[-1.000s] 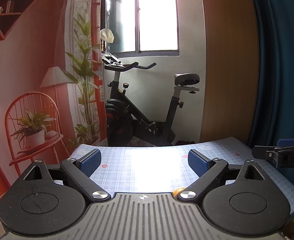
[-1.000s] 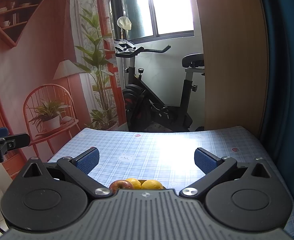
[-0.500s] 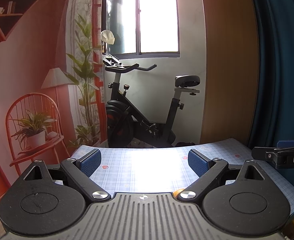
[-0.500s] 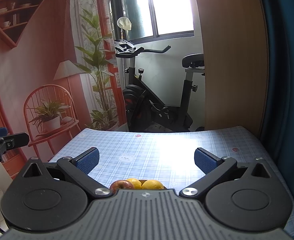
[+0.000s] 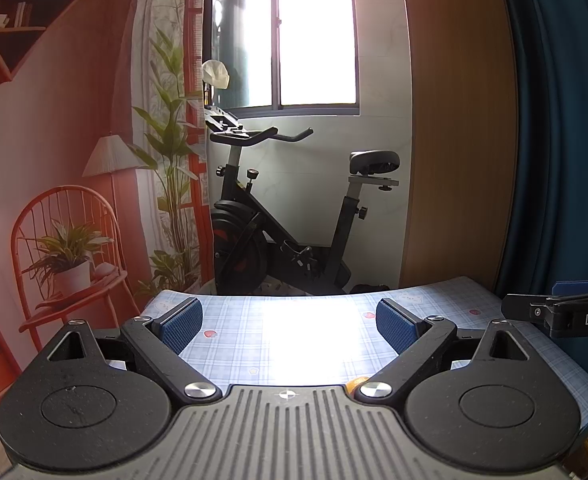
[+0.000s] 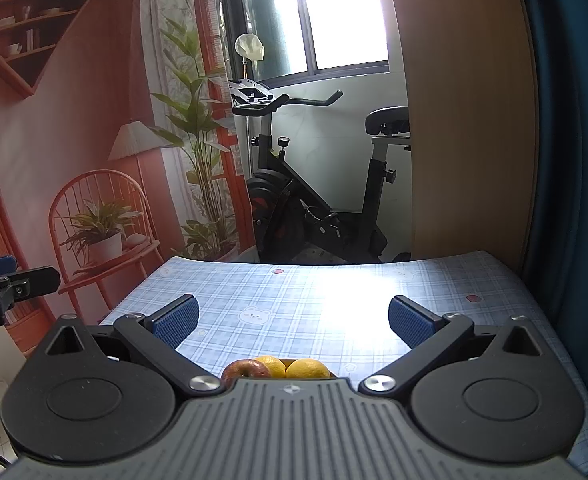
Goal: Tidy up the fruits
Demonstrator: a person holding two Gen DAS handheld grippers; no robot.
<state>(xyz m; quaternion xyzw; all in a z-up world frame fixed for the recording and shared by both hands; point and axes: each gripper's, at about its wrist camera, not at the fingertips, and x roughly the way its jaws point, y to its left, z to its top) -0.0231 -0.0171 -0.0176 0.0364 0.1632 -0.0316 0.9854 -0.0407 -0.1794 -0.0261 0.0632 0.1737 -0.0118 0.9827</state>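
Note:
In the right wrist view a red apple (image 6: 246, 369) and two yellow-orange citrus fruits (image 6: 308, 369) peek over the gripper body, low on the blue checked tablecloth (image 6: 294, 292). My right gripper (image 6: 293, 320) is open above and beyond them, with nothing between its blue pads. My left gripper (image 5: 290, 322) is open too and holds nothing; a sliver of orange fruit (image 5: 353, 383) shows under its right finger. Each gripper's tip appears at the edge of the other's view. Most of each fruit is hidden.
An exercise bike (image 6: 314, 200) stands beyond the table's far edge under a window. A wooden panel (image 6: 466, 120) and dark blue curtain (image 6: 574, 160) rise at the right. A printed backdrop with a chair and plants (image 6: 98, 236) covers the left wall.
The left gripper has dipped slightly, so the scene sits a little higher in its view. The right gripper has hardly moved. Both stay open.

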